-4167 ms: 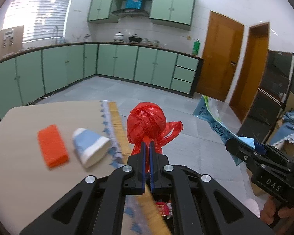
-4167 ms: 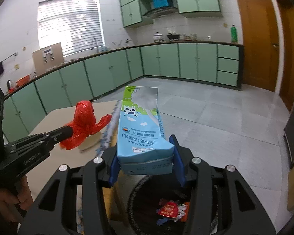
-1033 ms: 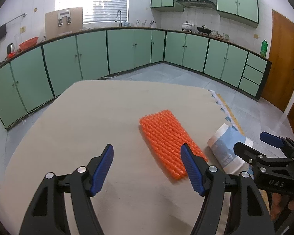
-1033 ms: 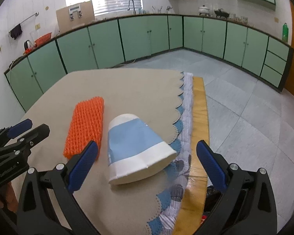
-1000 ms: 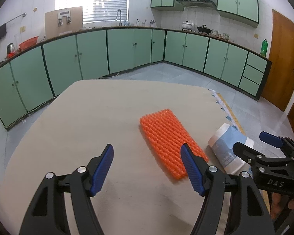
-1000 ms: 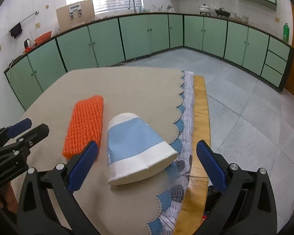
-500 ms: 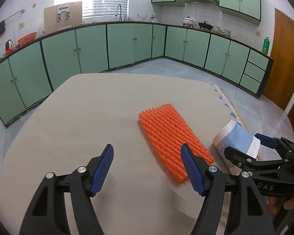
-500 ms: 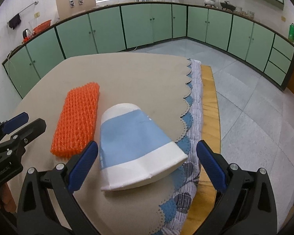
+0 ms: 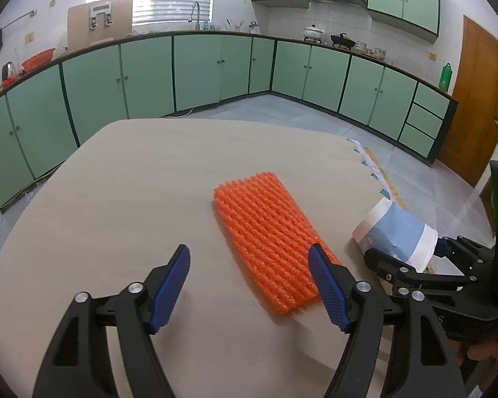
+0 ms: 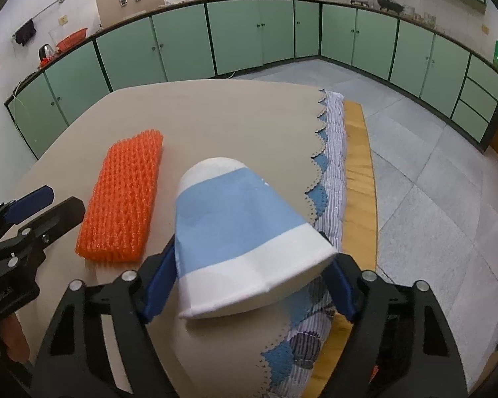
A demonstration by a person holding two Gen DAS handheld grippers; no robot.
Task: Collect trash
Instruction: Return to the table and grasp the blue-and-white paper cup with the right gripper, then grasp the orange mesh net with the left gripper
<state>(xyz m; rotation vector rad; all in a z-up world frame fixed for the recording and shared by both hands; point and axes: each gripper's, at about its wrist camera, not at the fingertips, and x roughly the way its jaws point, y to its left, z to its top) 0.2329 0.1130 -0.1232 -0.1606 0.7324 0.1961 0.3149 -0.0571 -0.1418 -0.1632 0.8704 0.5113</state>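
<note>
A blue-and-white paper cup (image 10: 242,242) lies on its side near the table's right edge; it also shows in the left wrist view (image 9: 396,238). My right gripper (image 10: 249,285) is open with its jaws on either side of the cup's wide rim end. An orange bubble-textured pad (image 9: 269,229) lies flat mid-table, also in the right wrist view (image 10: 123,199). My left gripper (image 9: 249,285) is open and empty just above the table, with the pad's near end by its right finger (image 9: 325,288).
The round table (image 9: 132,199) has a beige cloth with a scalloped blue-striped border (image 10: 332,165) over a wooden edge (image 10: 358,179). Green cabinets (image 9: 149,79) line the walls; tiled floor (image 10: 431,172) lies to the right.
Both grippers dropped their earlier trash and came back to the table. In the last second the right gripper moved forward around the cup, and the left gripper edged toward the orange pad.
</note>
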